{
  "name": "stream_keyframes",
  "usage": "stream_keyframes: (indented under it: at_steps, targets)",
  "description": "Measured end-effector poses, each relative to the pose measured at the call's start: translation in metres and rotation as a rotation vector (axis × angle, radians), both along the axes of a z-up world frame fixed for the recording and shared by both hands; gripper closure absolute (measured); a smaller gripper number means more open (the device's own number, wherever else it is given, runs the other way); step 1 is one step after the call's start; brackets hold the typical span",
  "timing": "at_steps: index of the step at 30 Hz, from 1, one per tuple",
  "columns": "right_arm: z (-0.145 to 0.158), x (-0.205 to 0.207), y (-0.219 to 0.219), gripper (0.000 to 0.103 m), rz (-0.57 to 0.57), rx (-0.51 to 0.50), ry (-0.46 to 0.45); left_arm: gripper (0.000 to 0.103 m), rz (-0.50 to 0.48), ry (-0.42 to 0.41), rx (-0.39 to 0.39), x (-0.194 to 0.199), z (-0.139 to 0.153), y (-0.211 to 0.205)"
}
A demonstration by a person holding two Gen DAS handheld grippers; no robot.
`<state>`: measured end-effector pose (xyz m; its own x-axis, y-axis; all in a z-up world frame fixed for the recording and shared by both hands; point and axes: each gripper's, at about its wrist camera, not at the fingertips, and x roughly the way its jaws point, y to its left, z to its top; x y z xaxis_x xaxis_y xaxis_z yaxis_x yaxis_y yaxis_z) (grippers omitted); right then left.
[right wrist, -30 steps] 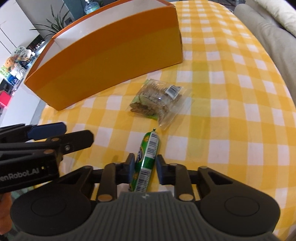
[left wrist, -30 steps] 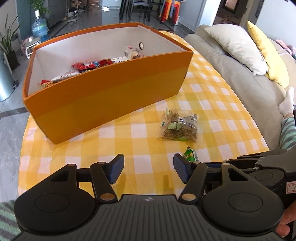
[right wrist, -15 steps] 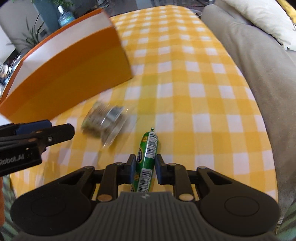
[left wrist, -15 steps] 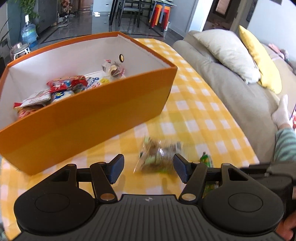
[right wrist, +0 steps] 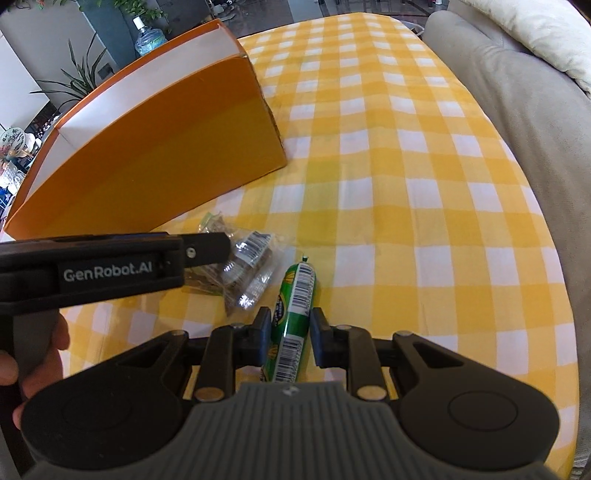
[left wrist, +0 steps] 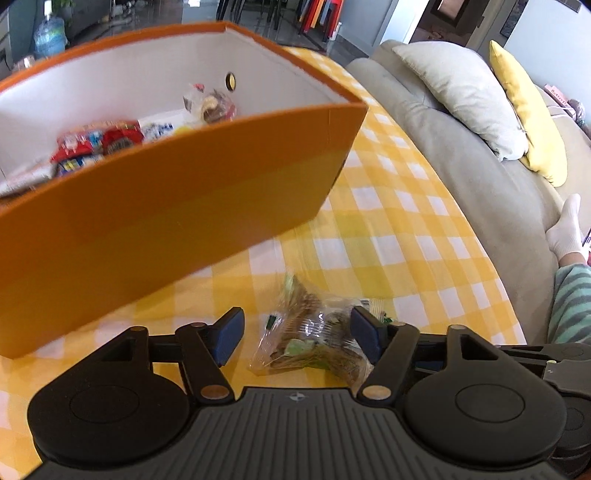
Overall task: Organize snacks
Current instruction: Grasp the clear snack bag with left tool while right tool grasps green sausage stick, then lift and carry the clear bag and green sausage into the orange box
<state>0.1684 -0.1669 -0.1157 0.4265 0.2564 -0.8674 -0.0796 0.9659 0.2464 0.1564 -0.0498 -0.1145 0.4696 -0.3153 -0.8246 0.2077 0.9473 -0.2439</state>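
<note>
My left gripper [left wrist: 297, 338] is open, its fingers on either side of a clear bag of brown and green snacks [left wrist: 314, 341] that lies on the yellow checked tablecloth [left wrist: 399, 229]. The bag also shows in the right wrist view [right wrist: 243, 273], partly behind the left gripper's finger [right wrist: 207, 245]. My right gripper [right wrist: 288, 332] is shut on a green sausage stick with a barcode [right wrist: 293, 321], low over the cloth. The orange box [left wrist: 166, 206] stands just beyond and holds several snack packets [left wrist: 99, 142].
A grey sofa [left wrist: 461, 147] with a beige cushion [left wrist: 461, 92] and a yellow cushion [left wrist: 532, 110] runs along the table's right edge. A person's socked foot [left wrist: 565, 229] rests on it. Plants [right wrist: 81, 79] and a water bottle [right wrist: 147, 35] stand beyond the box.
My left gripper has moved forward and down until its open fingers straddle the clear snack bag. My right gripper still grips the green stick and has shifted closer beside the bag.
</note>
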Motion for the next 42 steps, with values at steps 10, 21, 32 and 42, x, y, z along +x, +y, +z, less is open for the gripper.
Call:
stream_keyframes:
  at_steps: [10,21,32,42]
  targets:
    - [-0.003,0.0,-0.005,0.083,-0.003,0.031,-0.001,0.044,-0.04,0.023,-0.023,-0.002,-0.012,-0.01]
    - [-0.003,-0.001,-0.002,0.083,0.007,0.01,0.002,0.061,-0.002,0.009,0.001,-0.017,-0.001,-0.006]
    - [0.032,-0.02,0.005,0.084,0.009,-0.051,-0.056,0.061,0.047,-0.045,0.011,-0.049,0.043,0.018]
    - [0.083,-0.036,0.016,0.084,0.036,-0.05,-0.159,0.061,0.088,-0.115,0.01,-0.068,0.083,0.039]
